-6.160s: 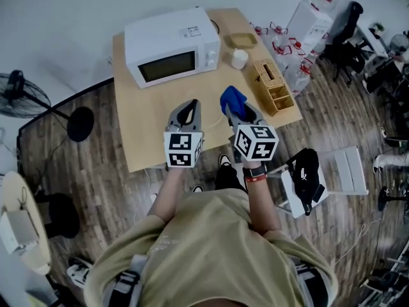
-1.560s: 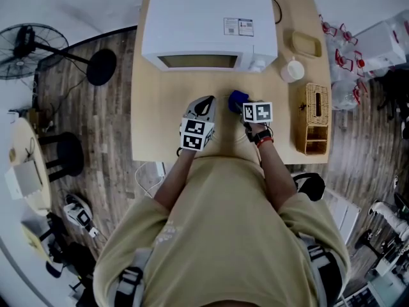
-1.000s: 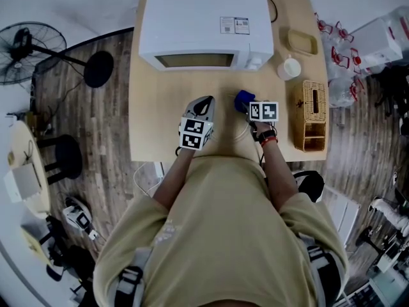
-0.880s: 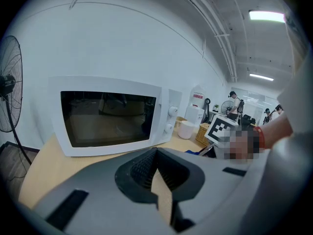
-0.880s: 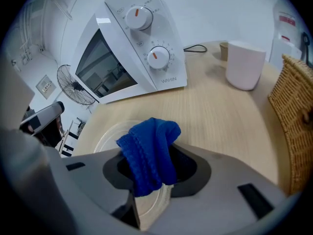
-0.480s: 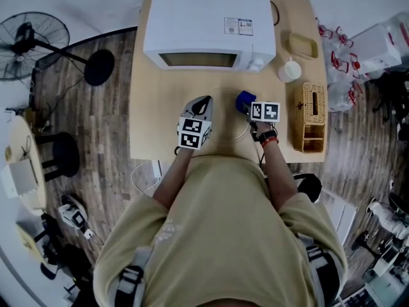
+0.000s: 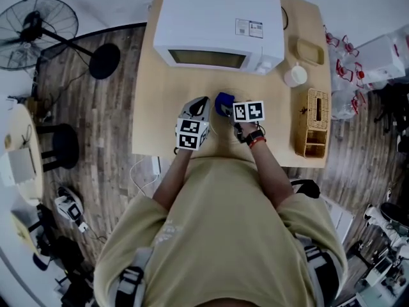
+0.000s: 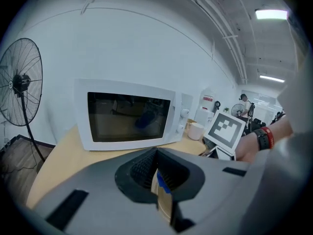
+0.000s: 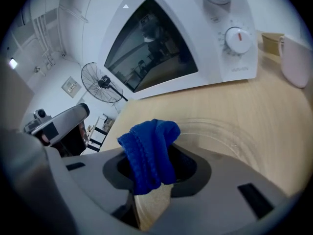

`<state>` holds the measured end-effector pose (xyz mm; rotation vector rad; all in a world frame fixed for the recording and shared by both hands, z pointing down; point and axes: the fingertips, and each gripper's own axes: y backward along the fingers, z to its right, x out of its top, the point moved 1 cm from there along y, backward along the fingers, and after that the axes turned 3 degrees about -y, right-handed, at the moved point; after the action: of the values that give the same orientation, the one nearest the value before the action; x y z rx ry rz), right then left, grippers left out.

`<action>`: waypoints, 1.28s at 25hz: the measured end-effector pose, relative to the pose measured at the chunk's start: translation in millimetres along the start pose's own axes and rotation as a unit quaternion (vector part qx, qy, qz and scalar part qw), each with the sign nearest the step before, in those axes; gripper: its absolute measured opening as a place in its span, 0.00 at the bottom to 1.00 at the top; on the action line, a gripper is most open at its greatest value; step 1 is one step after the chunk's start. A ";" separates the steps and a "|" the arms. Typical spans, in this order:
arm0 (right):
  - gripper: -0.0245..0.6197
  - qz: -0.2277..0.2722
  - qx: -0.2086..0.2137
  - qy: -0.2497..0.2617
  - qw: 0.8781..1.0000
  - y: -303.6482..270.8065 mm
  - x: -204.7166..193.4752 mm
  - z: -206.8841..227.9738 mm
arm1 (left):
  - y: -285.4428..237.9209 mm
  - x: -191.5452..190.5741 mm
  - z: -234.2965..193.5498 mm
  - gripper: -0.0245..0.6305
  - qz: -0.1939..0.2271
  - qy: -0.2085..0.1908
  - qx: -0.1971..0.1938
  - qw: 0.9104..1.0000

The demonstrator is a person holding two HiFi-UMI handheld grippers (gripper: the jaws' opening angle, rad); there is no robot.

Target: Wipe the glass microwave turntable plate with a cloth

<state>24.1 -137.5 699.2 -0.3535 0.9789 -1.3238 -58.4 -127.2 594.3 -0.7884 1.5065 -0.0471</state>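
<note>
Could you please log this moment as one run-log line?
right gripper: shut on cloth | plate: on table, before microwave | left gripper: shut

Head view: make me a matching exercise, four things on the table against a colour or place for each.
1 microwave
2 cloth
3 mug
4 basket

A blue, held in the right claw
B woven, tan, at the right edge of the table
C white, just right of the microwave
D white, door shut, at the back of the table

Pairs: 1-D, 2-A, 3-C, 4-B
</note>
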 end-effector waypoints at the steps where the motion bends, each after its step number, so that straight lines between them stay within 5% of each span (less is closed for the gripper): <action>1: 0.27 -0.006 0.004 0.007 1.000 -5.6 -1.2 -6.4 | 2.9 -1.2 -3.3 0.07 0.000 0.003 0.005 1.000; 17: 0.27 -0.064 -0.007 0.058 0.996 -51.3 -12.1 -29.0 | 19.0 -16.0 -22.2 0.07 -0.005 0.024 0.033 0.999; 32: 0.27 -0.051 -0.011 0.044 0.998 -34.2 -15.9 -11.0 | 10.4 -18.3 -9.7 0.07 -0.020 0.023 0.011 0.999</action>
<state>-5.4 -128.7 723.7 -0.3682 1.0607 -1.4329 -73.7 -114.6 606.2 -0.8050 1.5317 -0.1116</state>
